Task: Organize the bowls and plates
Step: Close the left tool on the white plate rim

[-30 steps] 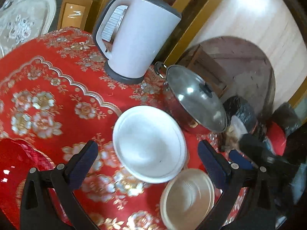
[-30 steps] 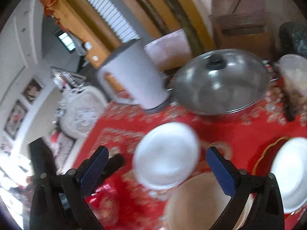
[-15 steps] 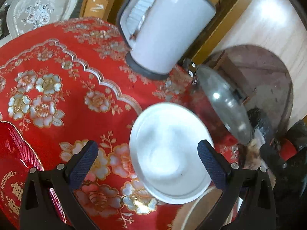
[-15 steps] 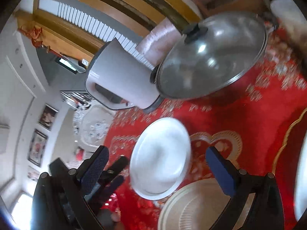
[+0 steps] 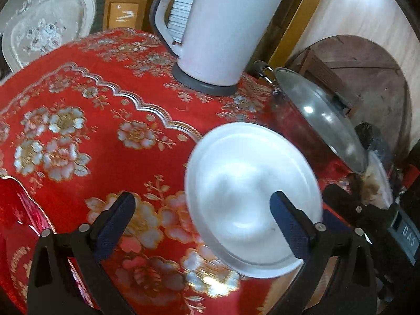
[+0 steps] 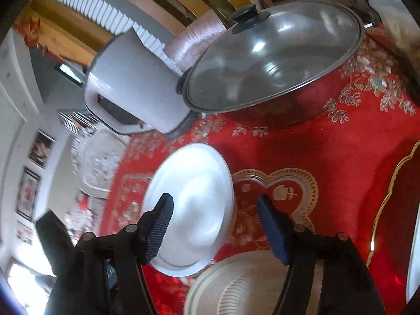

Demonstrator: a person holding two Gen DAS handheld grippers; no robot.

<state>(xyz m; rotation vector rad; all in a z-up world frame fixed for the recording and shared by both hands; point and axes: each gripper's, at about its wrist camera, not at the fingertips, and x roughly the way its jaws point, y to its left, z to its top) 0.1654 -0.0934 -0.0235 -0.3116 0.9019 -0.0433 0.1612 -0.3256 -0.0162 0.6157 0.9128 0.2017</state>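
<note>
White plate [image 5: 252,191], round, plain, shallow, face up on the red floral tablecloth [image 5: 110,120], a little motion-blurred. It sits in front of the white kettle [image 5: 220,26], nearer the camera. Beige ribbed bowl [image 6: 244,288] lies just beside the plate's near edge, upright, empty, farther from the kettle, partly cut off by the frame.

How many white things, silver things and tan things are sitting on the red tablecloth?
White: 3, the kettle, the white plate and a white dish at the right edge
Silver: 1, the lidded pot
Tan: 1, the ribbed bowl
Total: 5
</note>
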